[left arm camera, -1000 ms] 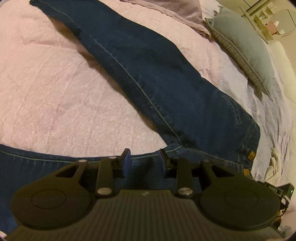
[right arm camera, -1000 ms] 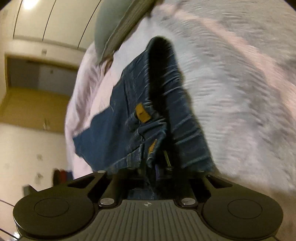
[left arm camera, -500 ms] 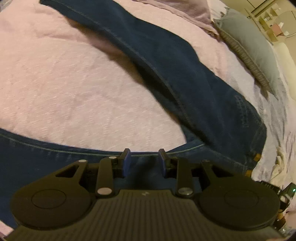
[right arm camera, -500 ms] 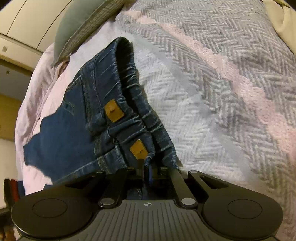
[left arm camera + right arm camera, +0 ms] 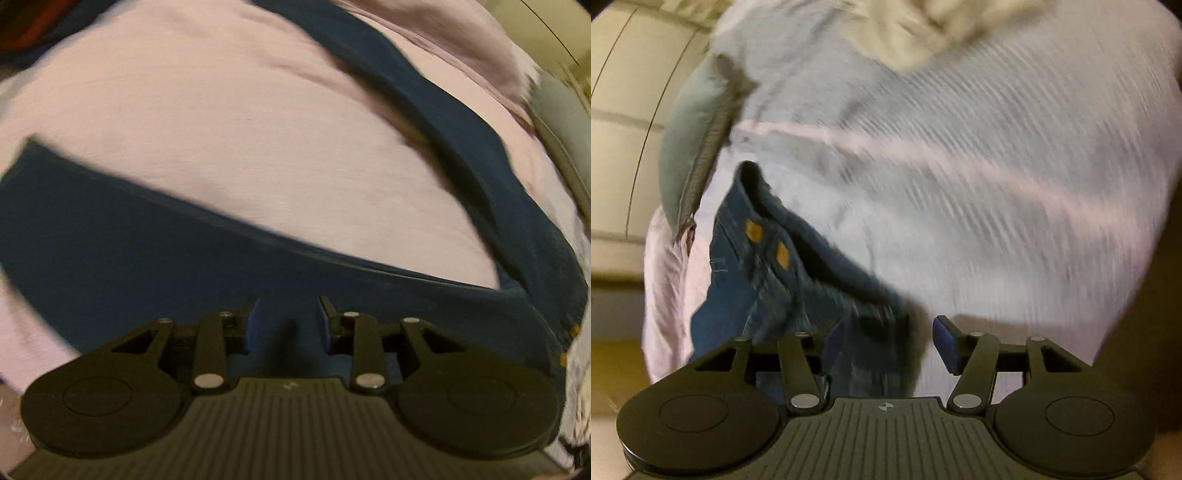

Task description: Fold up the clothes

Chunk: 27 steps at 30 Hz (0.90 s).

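The jeans (image 5: 140, 266) lie spread on the bed (image 5: 229, 122), one leg running from 9 o'clock toward 3, the other climbing to 12. The left gripper (image 5: 287, 317) hangs over the near leg, its fingers (image 5: 252, 319) a narrow gap apart with nothing between them. The right gripper (image 5: 886, 339) has its fingers (image 5: 947, 343) wide; the waistband (image 5: 768, 243) lies between them, toward 10 o'clock, beside a pillow (image 5: 690, 140).

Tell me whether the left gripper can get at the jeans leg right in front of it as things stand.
Probably yes. The left gripper is open, with the dark denim of the jeans lying flat on the pink bedspread directly between and ahead of its fingers; nothing covers it. Blur hides fine detail.
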Tool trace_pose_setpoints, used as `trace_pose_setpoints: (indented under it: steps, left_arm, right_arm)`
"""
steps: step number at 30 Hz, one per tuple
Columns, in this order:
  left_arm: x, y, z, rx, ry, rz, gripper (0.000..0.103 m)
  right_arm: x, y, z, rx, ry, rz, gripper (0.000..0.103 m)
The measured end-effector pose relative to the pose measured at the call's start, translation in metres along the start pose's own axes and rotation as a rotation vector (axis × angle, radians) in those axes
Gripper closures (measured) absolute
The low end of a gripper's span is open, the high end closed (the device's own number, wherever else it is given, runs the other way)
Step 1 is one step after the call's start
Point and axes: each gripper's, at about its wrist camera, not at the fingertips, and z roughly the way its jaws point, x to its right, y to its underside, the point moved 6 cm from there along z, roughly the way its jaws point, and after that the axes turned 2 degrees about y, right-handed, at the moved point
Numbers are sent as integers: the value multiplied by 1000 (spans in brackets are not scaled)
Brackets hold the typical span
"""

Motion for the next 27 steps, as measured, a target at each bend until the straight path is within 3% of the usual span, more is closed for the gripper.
trace_pose_setpoints:
  steps: [4,10,16,17,18,19,20,22,24,26,27]
  left_arm:
    - [-72,-3,-18,59,-85,-112,69]
    - [-178,-6,-43,150,-201,-293,60]
    - [-239,-25,-7,191,-154,-485,60]
    - [-244,-27,-1,183,-148,-481,60]
    - [-247,-28,4,176,-145,-470,77]
    - [-250,-29,9,169,-142,-459,101]
    - [-251,-29,4,189,-137,-447,100]
    - [-251,-30,-14,257,-126,-420,100]
    - [-241,-28,-34,324,-128,-324,100]
    - [-237,-21,-29,290,-196,-195,99]
    - [-242,-18,-19,241,-222,-189,98]
  right_arm:
    - [2,22,20,32,-42,116,46]
    - [-3,36,32,88,12,131,46]
    - [-9,44,40,144,69,119,49]
    - [-10,46,40,144,99,95,61]
    - [-13,47,41,141,146,57,69]
    - [-17,48,41,139,190,18,75]
    - [-23,47,40,140,214,-20,82]
    - [-35,47,37,143,260,-92,87]
    - [-42,48,30,167,279,-131,88]
    - [-44,48,30,156,308,-147,88]
    - [-42,48,32,139,325,-148,87]
